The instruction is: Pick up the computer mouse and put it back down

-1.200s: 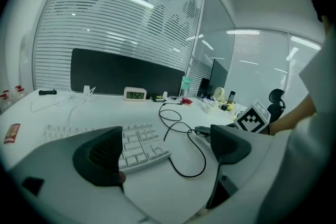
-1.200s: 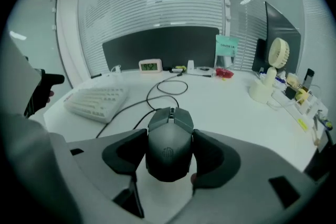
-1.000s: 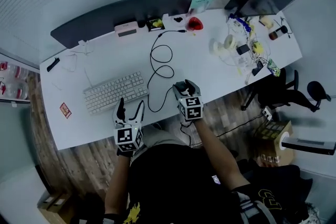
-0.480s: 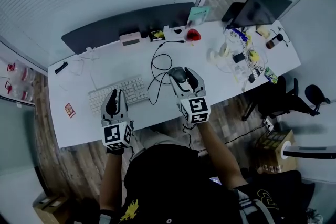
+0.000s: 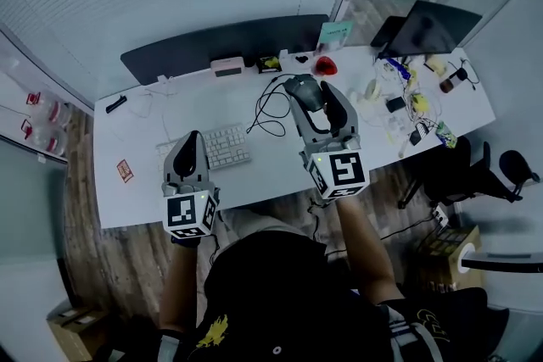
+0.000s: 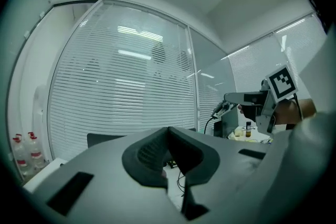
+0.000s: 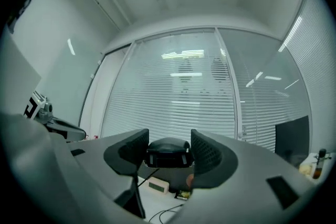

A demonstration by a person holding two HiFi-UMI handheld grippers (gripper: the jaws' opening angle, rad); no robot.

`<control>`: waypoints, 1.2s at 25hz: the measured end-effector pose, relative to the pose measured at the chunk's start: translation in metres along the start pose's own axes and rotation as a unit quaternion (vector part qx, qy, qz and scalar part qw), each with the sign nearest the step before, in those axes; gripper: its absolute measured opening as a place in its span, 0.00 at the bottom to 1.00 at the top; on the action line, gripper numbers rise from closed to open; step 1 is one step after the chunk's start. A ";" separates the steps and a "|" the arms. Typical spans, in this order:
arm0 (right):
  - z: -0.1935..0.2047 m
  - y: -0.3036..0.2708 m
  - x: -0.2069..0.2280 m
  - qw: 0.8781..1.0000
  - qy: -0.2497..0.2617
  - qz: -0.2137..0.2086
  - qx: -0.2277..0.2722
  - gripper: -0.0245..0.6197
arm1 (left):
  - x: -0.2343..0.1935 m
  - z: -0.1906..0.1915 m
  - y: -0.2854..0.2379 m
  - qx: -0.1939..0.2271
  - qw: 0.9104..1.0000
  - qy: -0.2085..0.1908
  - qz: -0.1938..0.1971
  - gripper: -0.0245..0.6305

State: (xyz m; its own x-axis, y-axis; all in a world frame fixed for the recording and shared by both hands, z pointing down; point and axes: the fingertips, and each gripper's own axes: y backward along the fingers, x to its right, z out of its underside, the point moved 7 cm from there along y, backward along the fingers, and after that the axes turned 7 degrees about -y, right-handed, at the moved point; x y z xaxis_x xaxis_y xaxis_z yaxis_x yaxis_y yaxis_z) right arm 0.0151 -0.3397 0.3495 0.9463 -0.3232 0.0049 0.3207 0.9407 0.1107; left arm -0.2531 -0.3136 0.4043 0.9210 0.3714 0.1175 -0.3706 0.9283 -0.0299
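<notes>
The black computer mouse (image 5: 303, 88) is held in the air above the white desk (image 5: 136, 140), and my right gripper (image 5: 310, 94) is shut on it. In the right gripper view the mouse (image 7: 168, 152) sits squarely between the two pads, one pressing on each side. Its black cable (image 5: 270, 106) hangs down to the desk in loops. My left gripper (image 5: 192, 140) hovers over the white keyboard (image 5: 225, 146), pointing level, jaws shut with nothing in them. Seen in the left gripper view, the left gripper's (image 6: 168, 157) pads meet, and the right gripper (image 6: 247, 105) is off to the right.
A dark partition (image 5: 229, 42) runs along the desk's far edge, with a pink device (image 5: 227, 68) and a red object (image 5: 323, 65) before it. A dark screen (image 5: 427, 25) and small clutter (image 5: 407, 93) fill the right end. An office chair (image 5: 471, 169) stands right of the desk.
Both grippers have risen well above the desk. The right one has carried the mouse up with it, its cable trailing. The left gripper's jaws have gone from open to shut.
</notes>
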 end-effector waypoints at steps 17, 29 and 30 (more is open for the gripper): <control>-0.072 0.026 -0.018 0.996 0.032 -0.017 0.083 0.45 | -0.010 -0.051 0.036 0.043 0.999 -0.026 -0.016 0.06; -0.078 0.030 -0.020 0.996 0.038 -0.014 0.084 0.45 | -0.013 -0.051 0.037 0.039 0.999 -0.026 -0.013 0.06; -0.077 0.030 -0.021 0.996 0.038 -0.014 0.084 0.45 | -0.012 -0.051 0.037 0.039 0.999 -0.027 -0.012 0.06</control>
State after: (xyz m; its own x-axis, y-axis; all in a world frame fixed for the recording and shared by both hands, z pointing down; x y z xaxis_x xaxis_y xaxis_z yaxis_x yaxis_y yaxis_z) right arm 0.0083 -0.2966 0.2758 0.9396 -0.3341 -0.0747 0.3415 0.8987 0.2752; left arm -0.2721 -0.2830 0.3509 0.9229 0.3456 0.1699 -0.3585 0.9321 0.0510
